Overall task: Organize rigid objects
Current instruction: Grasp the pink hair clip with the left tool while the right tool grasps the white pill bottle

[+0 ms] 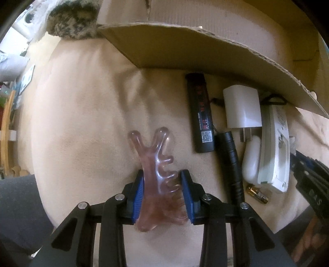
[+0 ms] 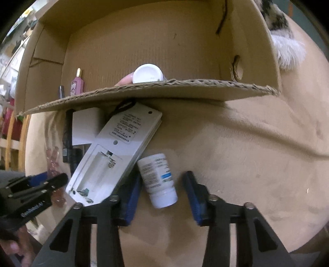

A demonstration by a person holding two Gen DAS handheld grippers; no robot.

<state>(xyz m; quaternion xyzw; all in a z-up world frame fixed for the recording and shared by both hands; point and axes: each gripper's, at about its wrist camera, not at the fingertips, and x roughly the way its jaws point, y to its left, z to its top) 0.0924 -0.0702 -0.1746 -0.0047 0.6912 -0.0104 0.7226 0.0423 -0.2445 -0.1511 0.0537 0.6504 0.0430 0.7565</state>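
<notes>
My left gripper [image 1: 162, 180] is shut on a translucent pink comb-like massage tool [image 1: 156, 164] that lies on the beige cushion [image 1: 82, 123]. My right gripper [image 2: 162, 180] is open around a small white pill bottle [image 2: 158, 178] lying on the cushion; the blue pads do not touch it. A white remote [image 2: 115, 152], back side up with its battery bay open, leans beside the bottle. The cardboard box [image 2: 144, 41] stands behind, its flap [image 2: 154, 90] hanging over the objects. It holds a white jar [image 2: 148, 74] and a pink perfume bottle [image 2: 77, 84].
In the left wrist view a black battery pack [image 1: 200, 115], white charger [image 1: 241, 106], black flashlight [image 1: 232, 160], white remote [image 1: 275, 147] and gold AA battery [image 1: 258, 194] lie under the flap [image 1: 205, 45]. A fuzzy pillow [image 1: 72, 18] sits behind. The left gripper [image 2: 30, 195] shows in the right wrist view.
</notes>
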